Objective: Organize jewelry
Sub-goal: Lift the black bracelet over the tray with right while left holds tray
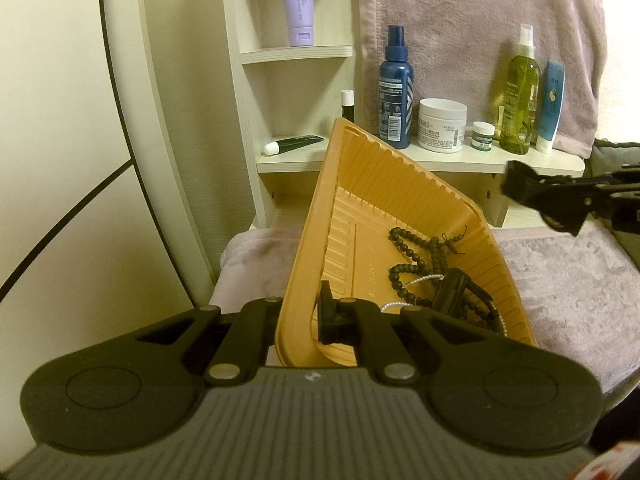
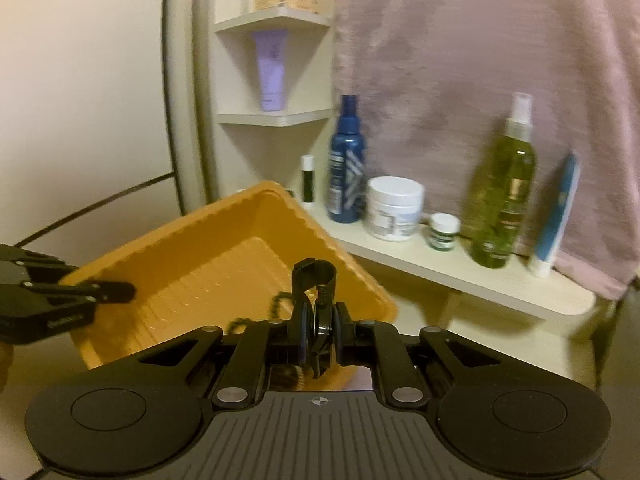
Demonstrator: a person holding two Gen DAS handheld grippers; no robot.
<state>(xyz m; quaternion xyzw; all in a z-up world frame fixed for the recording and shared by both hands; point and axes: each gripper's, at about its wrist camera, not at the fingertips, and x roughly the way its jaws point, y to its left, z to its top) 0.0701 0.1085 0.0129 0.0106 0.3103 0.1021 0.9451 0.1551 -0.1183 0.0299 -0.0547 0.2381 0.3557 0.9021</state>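
Left tongs: clamped on the near rim of the orange plastic tray, one finger inside the wall, the other hidden behind it. You hold the tray tilted, its far corner raised.

Right tongs: closed on a black band, whose loop stands up above the fingers, in front of the tray. What kind of band it is cannot be told through the blur.

Tray contents, gathered in the low corner:
- strands of dark beads, tangled together;
- a thin silver chain, running under the beads;
- a black strap-like piece, lying on the beads.

Below the tray: a mauve towel spread flat.

Pale wooden shelf behind, left to right:
- lip balm stick, upright;
- blue spray bottle;
- white cream jar;
- small green-labelled jar;
- green spray bottle;
- blue tube, standing on its cap.

Corner shelves at left: a dark tube lying flat, and a lilac tube one level up.
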